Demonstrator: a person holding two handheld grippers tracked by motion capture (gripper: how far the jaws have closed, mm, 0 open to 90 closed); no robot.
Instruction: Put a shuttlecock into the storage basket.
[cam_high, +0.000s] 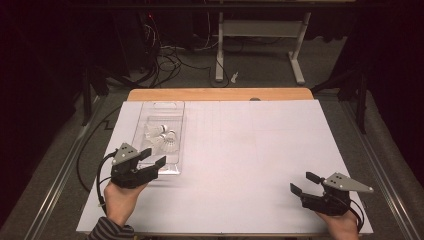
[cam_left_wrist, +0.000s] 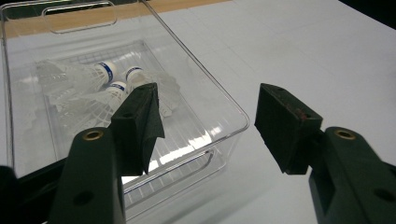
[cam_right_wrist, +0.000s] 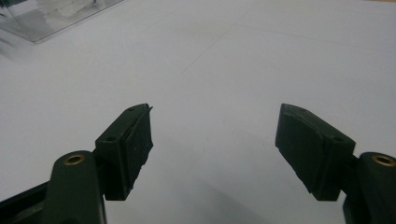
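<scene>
A clear plastic tray (cam_high: 176, 106) sits on the left part of the white table (cam_high: 250, 150), its long side running from near to far, with a handle cut-out at its far end. Inside it lie three white shuttlecocks (cam_high: 162, 137), bunched together around the middle of the tray and touching one another. In the left gripper view their cork heads carry a blue band, and the feather skirts point left and toward the near end.

The left gripper (cam_high: 152, 158) hovers at the tray's near end, held in the person's left hand (cam_high: 119, 199), which comes in from the near edge with a striped sleeve at the wrist. Its jaws stand wide apart with nothing between them. In the left gripper view one jaw sits over the tray's interior, just short of the shuttlecocks, and the other is outside the tray over the bare table; the tray's near right corner lies between them. Whether either jaw touches the tray wall cannot be told.

The right gripper (cam_high: 305, 183) is well apart from all of this, at the near right corner of the table, held in the right hand (cam_high: 344, 225). Its jaws point left and slightly far, and they too are spread wide and empty. In the right gripper view they frame plain white tabletop, with a corner of the tray far off to the upper left.

A strip of wooden edge (cam_high: 220, 94) shows along the far side of the table
</scene>
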